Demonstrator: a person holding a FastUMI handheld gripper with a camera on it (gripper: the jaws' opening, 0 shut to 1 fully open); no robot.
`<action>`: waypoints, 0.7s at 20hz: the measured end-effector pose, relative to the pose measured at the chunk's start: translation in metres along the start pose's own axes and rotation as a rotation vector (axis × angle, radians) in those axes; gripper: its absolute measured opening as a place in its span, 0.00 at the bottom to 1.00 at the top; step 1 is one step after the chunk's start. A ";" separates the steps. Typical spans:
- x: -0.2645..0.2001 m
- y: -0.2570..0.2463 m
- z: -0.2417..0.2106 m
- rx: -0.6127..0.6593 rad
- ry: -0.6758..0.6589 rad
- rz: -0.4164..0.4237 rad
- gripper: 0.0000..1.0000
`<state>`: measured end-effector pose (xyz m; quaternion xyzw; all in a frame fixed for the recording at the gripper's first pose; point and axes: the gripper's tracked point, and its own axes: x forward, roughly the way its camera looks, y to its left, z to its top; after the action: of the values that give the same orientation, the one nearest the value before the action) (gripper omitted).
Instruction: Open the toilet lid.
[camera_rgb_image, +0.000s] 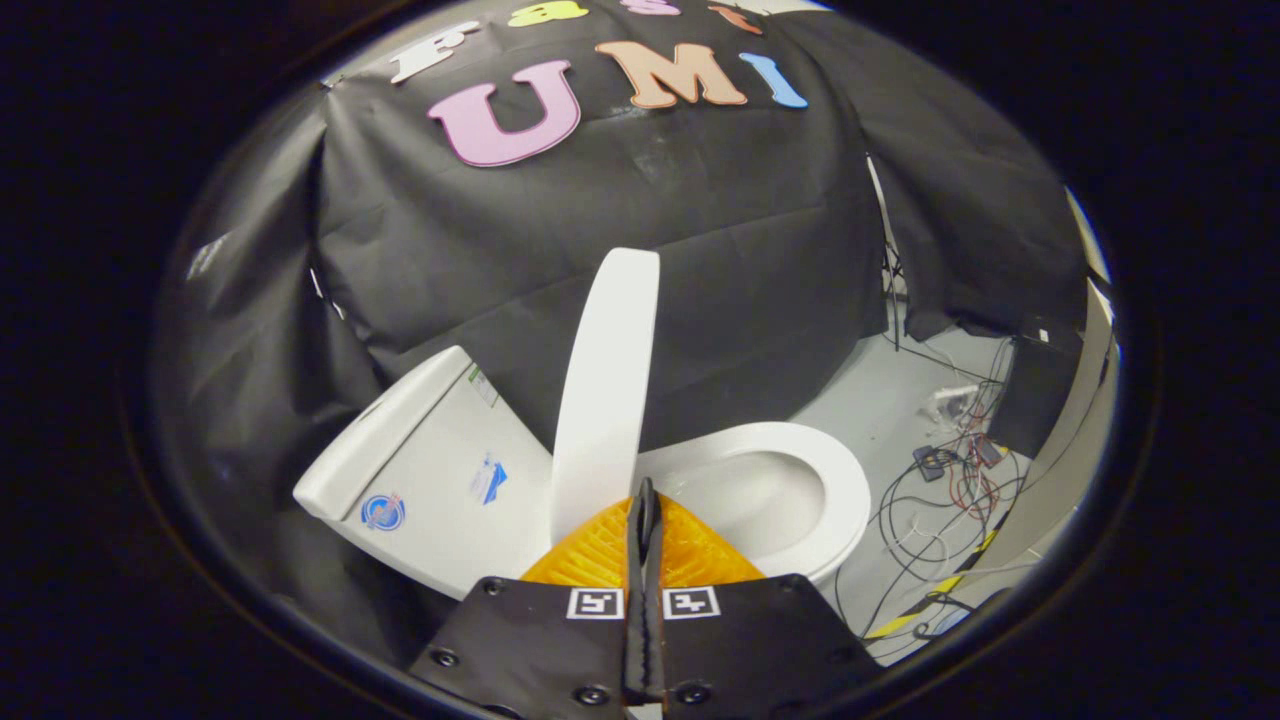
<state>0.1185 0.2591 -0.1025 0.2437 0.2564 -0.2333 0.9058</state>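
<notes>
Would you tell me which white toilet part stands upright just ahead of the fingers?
The lid, raised on edge before the shut gripper; the tank and seat ring sit on either side of it.

The tongs (645, 490) are being held pressed together, tip against tip, with nothing caught between the fingers (636, 540), and are being pointed forward.

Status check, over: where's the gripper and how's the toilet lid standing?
Gripper fingers closed together, holding nothing, just short of the lid. White plastic toilet lid raised, standing about upright. White seat ring down, bowl exposed. Nothing in the way.
</notes>
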 end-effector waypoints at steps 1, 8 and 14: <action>0.000 0.003 0.001 -0.004 -0.004 0.002 0.00; -0.004 0.038 0.006 -0.073 -0.040 0.013 0.00; -0.006 0.068 0.010 -0.130 -0.084 0.024 0.01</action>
<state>0.1548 0.3073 -0.0700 0.1776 0.2301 -0.2155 0.9323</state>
